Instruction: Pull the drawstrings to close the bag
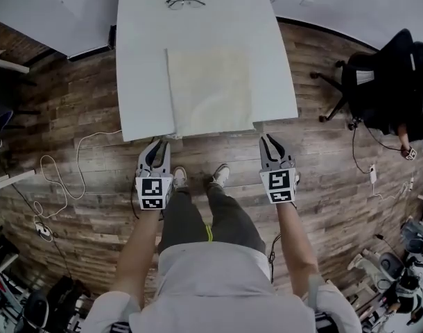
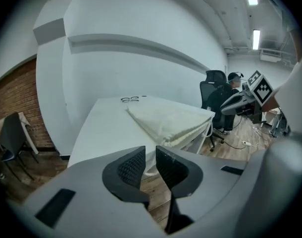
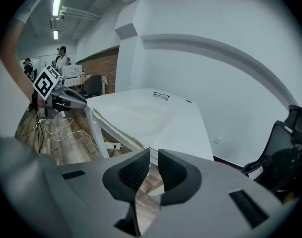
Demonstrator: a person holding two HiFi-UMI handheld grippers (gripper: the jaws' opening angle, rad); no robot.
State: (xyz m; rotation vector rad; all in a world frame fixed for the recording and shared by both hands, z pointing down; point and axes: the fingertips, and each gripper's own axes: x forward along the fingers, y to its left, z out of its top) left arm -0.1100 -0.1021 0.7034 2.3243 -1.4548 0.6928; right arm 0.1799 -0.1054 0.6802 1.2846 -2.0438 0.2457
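Both bare arms reach forward and down in parallel, the left forearm [image 1: 143, 245] and right forearm [image 1: 295, 245] held either side of the person's legs [image 1: 204, 220]. The left tongs [image 1: 158, 146] and right tongs [image 1: 269, 141] point ahead and slant downward, each with a marker cube [image 1: 152, 193] facing up just beyond the wrist. On both, the jaws stand a narrow slit apart, and the ribbed pads [image 2: 131, 165] face each other with nothing gripped between.
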